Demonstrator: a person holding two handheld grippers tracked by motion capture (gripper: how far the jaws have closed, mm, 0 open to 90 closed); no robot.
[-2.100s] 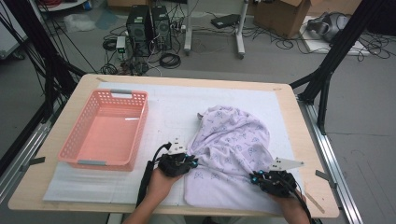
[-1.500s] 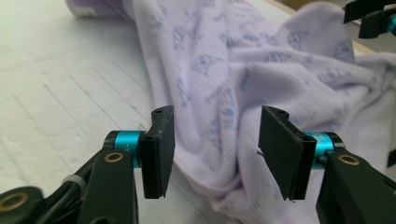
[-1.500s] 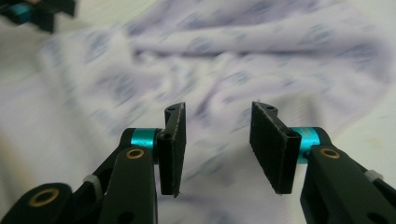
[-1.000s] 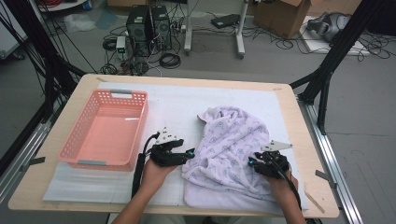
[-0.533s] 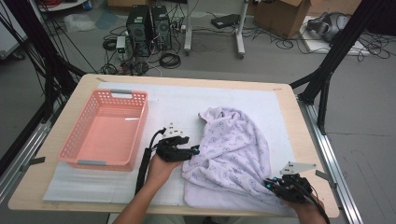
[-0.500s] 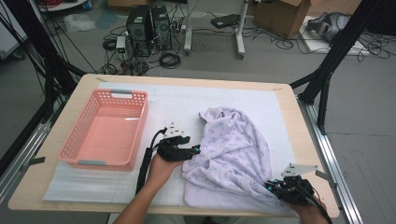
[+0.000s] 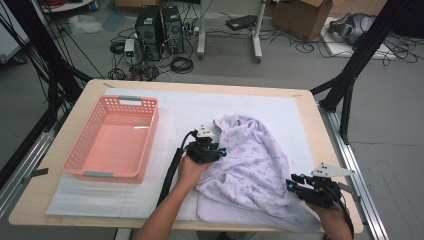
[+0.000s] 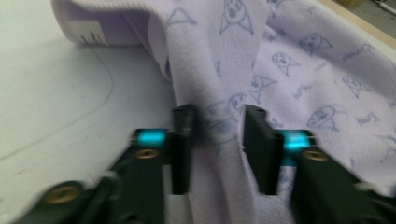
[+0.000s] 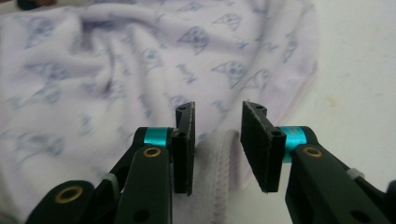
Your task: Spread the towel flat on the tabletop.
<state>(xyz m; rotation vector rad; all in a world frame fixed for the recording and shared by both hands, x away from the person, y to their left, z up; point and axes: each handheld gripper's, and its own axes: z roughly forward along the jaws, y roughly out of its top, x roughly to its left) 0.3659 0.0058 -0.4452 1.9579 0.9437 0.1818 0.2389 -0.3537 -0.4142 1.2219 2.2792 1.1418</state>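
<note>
While just closing the jaws of the left gripper, pinches a raised fold of the cloth between them, pads pressed to both sides of the fold. Points that gripper along the lilac fabric, with bare white mat off to its left in the left gripper view.

Has just been spreading the jaws of the right gripper. Holds them apart over a stitched hem at the cloth's edge, neither pad touching it. Shows, beyond those jaws in the right gripper view, rumpled folds printed with small blue figures.

Seen from the high view: grips the left gripper in the left hand at the cloth's left edge, near the middle of the desk. Keeps the right gripper in the right hand at the cloth's near right corner, close to the desk's front edge, well apart from the left one.

Lies crumpled on the right half of the mat, spread from the desk's middle down to its near edge. Stands left of the cloth, apart from it and on the same mat: a pink basket.
</note>
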